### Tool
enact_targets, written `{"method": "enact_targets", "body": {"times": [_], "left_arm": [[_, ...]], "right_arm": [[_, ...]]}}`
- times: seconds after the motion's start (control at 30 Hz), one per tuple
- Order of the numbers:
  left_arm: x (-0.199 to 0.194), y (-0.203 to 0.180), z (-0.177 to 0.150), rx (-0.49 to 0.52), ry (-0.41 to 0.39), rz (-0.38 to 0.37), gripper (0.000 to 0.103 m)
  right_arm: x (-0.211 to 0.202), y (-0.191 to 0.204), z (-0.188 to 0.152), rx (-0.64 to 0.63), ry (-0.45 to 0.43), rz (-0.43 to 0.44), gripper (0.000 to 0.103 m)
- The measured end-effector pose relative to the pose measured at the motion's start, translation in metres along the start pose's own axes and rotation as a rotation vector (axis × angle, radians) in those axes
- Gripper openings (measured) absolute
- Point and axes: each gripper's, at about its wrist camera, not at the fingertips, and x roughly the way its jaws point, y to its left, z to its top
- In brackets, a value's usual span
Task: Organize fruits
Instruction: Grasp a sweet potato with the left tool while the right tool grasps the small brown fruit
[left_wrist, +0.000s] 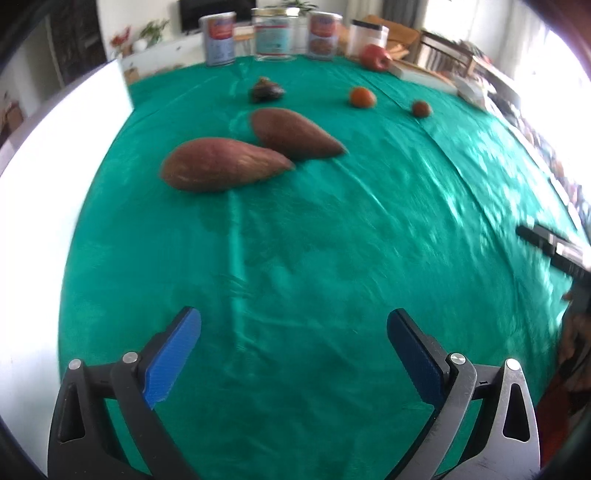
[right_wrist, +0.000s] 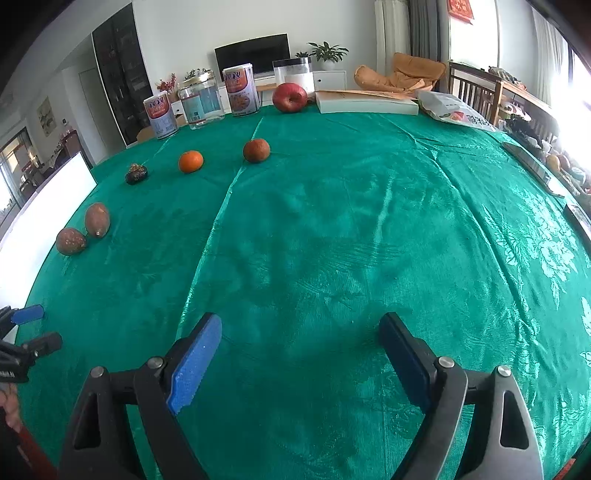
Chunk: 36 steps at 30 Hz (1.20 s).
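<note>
Beyond left fingers (left_wrist: 413, 354): sweet potatoes (left_wrist: 225, 164)

fruits (right_wrist: 190, 161) scattered apart on green cloth (right_wrist: 332, 240)

Both wrist fisheyes looked steeply down along their open blue-padded fingers across the green tablecloth (right_wrist: 332, 221) toward the far cans, the left one sitting near the two sweet potatoes (left_wrist: 225, 164), the right one farther off to their side, each view sharing them, the oranges and the apple (right_wrist: 290, 96).
</note>
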Motion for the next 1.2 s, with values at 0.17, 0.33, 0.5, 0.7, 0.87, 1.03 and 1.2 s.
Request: {"method": "enact_targets", "body": {"times": [0.17, 0.33, 0.5, 0.7, 0.87, 1.03, 1.2], "left_arm": [[-0.015, 0.048, 0.041, -0.244, -0.041, -0.109, 0.101], [0.009, 0.054, 0.065, -0.352, -0.038, -0.237, 0.100], [0.036, 0.056, 0.088, -0.337, -0.049, -0.198, 0.100], [0.058, 0.070, 0.113, -0.334, -0.044, -0.180, 0.099], [0.049, 0.067, 0.096, -0.259, -0.017, -0.108, 0.090], [0.051, 0.057, 0.094, -0.146, -0.001, -0.005, 0.067], [0.043, 0.060, 0.090, -0.147, 0.022, -0.003, 0.042]], "right_arm": [[-0.001, -0.002, 0.000, 0.014, -0.006, 0.014, 0.087], [-0.002, -0.003, -0.001, 0.019, -0.007, 0.019, 0.087], [-0.002, -0.003, -0.001, 0.019, -0.007, 0.018, 0.087], [-0.002, -0.003, -0.001, 0.019, -0.006, 0.016, 0.087], [-0.002, -0.003, -0.001, 0.023, -0.009, 0.023, 0.087], [-0.002, -0.003, 0.000, 0.026, -0.009, 0.025, 0.087], [-0.002, -0.003, -0.001, 0.029, -0.009, 0.020, 0.087]]}}
